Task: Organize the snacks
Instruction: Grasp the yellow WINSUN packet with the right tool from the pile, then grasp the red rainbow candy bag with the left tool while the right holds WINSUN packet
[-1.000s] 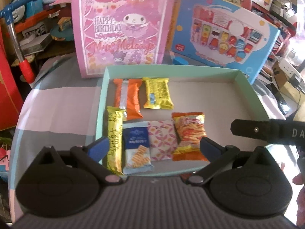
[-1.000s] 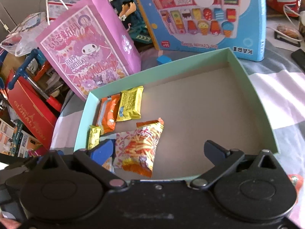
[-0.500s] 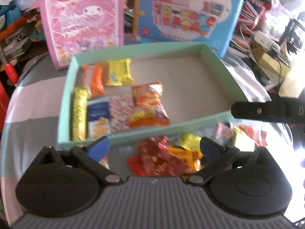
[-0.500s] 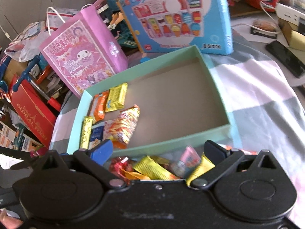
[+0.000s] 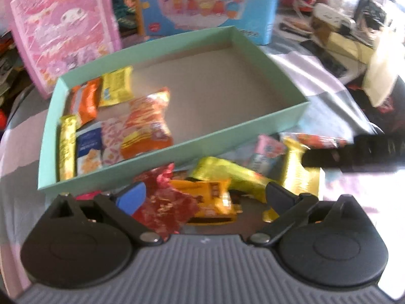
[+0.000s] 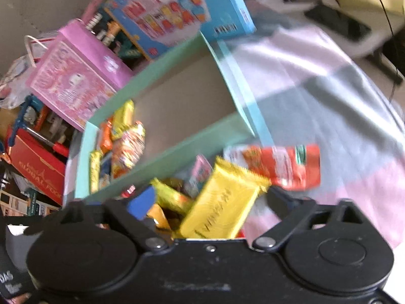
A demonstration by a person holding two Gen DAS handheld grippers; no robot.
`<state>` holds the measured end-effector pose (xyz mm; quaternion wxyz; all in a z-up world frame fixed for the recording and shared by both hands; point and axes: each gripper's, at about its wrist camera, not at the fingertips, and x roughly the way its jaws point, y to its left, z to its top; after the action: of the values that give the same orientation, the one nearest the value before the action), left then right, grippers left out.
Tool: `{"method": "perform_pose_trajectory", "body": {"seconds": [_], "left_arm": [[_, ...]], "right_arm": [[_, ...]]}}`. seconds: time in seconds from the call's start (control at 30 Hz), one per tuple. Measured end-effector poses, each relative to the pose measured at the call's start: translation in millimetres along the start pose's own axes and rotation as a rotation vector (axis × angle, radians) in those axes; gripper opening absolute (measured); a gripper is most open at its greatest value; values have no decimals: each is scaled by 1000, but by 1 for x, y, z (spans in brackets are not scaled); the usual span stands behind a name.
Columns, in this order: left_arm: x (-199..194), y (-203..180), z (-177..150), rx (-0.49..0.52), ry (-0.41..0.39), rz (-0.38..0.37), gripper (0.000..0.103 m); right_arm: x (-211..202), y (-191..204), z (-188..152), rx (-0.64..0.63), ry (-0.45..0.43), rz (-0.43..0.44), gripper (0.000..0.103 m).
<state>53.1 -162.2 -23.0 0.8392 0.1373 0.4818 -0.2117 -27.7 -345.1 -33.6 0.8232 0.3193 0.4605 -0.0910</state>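
Snacks are lying in two groups: you are looking at a sorted set inside the mint green box (image 5: 174,149) and a loose heap on the checked cloth (image 6: 329,81) just in front of its near wall. Your left gripper (image 5: 202,195) is hovering over that heap with its fingers spread wide and nothing between them; a crinkled red wrapper (image 5: 164,202) and an orange-yellow packet (image 5: 210,195) are sitting beneath the gap, with a long yellow-green bar (image 5: 227,174) just behind them. Your right gripper (image 6: 210,202) is also standing wide and gripping nothing, poised above a yellow packet (image 6: 222,202) that is lying tilted between the fingers; whether the fingers are touching it is not clear, as this view is blurring. A red and white pouch (image 6: 281,164) is resting just beyond that packet, near the box's corner, and a small pink packet (image 6: 201,169) is sitting against the box wall. Inside the box, at its left end, an orange bar (image 5: 86,98), a yellow sachet (image 5: 116,86), a gold stick (image 5: 67,147), a blue cracker pack (image 5: 88,152), a pink patterned pack (image 5: 111,141) and an orange chips bag (image 5: 146,126) are lying side by side. Behind the box a pink gift bag (image 5: 60,30) and a blue toy box (image 5: 202,2) are standing upright.
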Motion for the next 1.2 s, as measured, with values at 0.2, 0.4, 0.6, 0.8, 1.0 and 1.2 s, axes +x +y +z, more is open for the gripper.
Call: {"method": "perform_pose_trajectory", "body": {"seconds": [0.2, 0.4, 0.6, 0.8, 1.0, 1.2], "left_arm": [[9, 21, 0, -59, 18, 5, 103], [10, 28, -6, -9, 8, 4, 103], [14, 25, -10, 29, 17, -19, 103], [18, 12, -11, 62, -4, -65, 84], [16, -17, -8, 177, -35, -63, 80], [4, -27, -1, 138, -15, -105, 81]], "right_arm": [[24, 3, -8, 51, 52, -33, 82], [44, 12, -13, 69, 69, -86, 73], [38, 10, -16, 26, 40, -104, 52], [14, -6, -12, 41, -7, -87, 48], [8, -28, -11, 53, -19, -108, 48], [6, -39, -18, 54, -9, -88, 48]]}}
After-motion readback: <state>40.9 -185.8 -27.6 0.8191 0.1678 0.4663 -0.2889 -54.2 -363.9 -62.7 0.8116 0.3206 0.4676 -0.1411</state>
